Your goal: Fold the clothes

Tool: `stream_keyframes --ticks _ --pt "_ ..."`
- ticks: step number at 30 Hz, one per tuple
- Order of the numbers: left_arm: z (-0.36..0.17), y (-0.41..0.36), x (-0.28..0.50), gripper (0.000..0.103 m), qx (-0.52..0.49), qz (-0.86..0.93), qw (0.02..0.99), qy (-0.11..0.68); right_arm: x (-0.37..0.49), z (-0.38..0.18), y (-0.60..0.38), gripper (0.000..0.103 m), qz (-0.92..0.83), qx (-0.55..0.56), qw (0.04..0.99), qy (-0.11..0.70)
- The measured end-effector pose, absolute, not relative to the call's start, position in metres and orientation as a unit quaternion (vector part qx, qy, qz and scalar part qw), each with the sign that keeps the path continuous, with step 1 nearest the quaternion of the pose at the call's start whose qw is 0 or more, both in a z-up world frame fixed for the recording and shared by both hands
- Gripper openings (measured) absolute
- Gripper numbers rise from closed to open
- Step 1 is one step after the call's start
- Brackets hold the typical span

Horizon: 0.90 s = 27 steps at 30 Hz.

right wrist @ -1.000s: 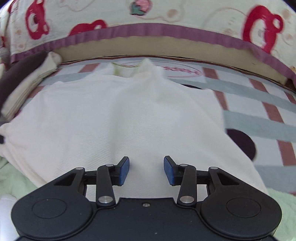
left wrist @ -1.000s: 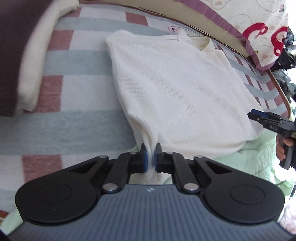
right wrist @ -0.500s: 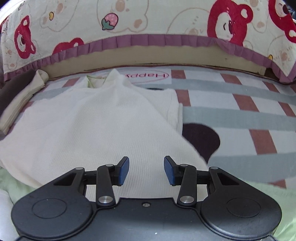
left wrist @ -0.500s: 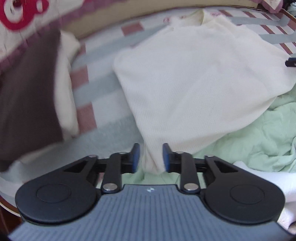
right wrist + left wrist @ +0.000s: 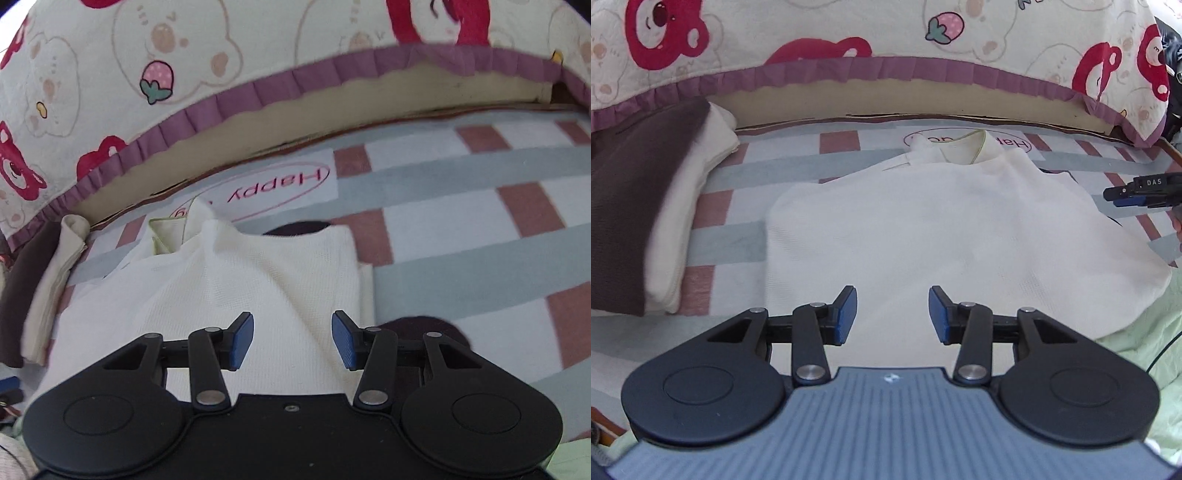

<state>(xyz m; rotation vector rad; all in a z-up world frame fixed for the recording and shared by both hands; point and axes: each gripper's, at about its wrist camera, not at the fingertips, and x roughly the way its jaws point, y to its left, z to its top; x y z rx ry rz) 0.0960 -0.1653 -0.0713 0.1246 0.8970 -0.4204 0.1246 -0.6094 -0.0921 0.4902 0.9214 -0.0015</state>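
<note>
A: Far left, against the bear-print cover (image 5: 820, 33) with the purple frill: a stack of folded clothes (image 5: 661, 221), dark brown on top, cream beneath. Lying on the checked blanket (image 5: 720, 236).

B: Seen from the right wrist too, at the left edge. Next over?

A: The cream shirt (image 5: 942, 240) — spread flat on the blanket, collar away toward the frill, covering part of an oval "Happy" label (image 5: 273, 188). Near hem lapping over a pale green cloth (image 5: 1145, 343) at the lower right.

B: And the left gripper (image 5: 892, 314)?

A: Above the shirt's near hem. Blue pads apart and opening wider, nothing pinched; fabric visible in the gap, below the pads rather than gripped.

B: Further right?

A: The right gripper (image 5: 293, 339) — over the shirt's right side, near a folded-in sleeve. Jaws opening as well, pads clear of the cloth. Tip also visible at the right edge of the left wrist view, beyond the shirt's shoulder.

B: Anything beside it?

A: A dark patch (image 5: 424, 328) showing just past the shirt's right edge, and another at the top edge of the sleeve. Cannot tell what either is.
</note>
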Motion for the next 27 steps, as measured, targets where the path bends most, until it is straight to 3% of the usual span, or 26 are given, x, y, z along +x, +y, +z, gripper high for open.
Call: stream_keyframes --ticks 13,20,22,24,25,26,27 --pt "-0.105 -0.220 0.148 0.047 0.005 -0.173 0.874 0.454 0.174 -0.075 -0.570 0.053 0.104 0.150 0.882 0.434" --pt "-0.124 -0.226 0.158 0.047 0.009 -0.148 0.873 0.465 0.247 -0.101 -0.550 0.067 0.085 0.121 0.878 0.456" --pt "-0.130 -0.223 0.161 0.049 0.001 -0.144 0.870 0.471 0.267 -0.114 -0.547 0.067 0.073 0.122 0.874 0.465" --pt "-0.134 -0.218 0.165 0.049 -0.009 -0.146 0.870 0.471 0.276 -0.125 -0.540 0.054 0.090 0.114 0.877 0.457" --pt "-0.134 -0.216 0.168 0.049 -0.013 -0.146 0.871 0.469 0.276 -0.128 -0.534 0.017 0.105 0.100 0.880 0.452" --pt "-0.135 -0.214 0.170 0.049 -0.014 -0.146 0.871 0.469 0.273 -0.129 -0.528 0.005 0.115 0.086 0.880 0.453" --pt "-0.135 -0.212 0.172 0.049 -0.016 -0.147 0.870 0.470 0.268 -0.130 -0.522 0.005 0.125 0.079 0.880 0.451"
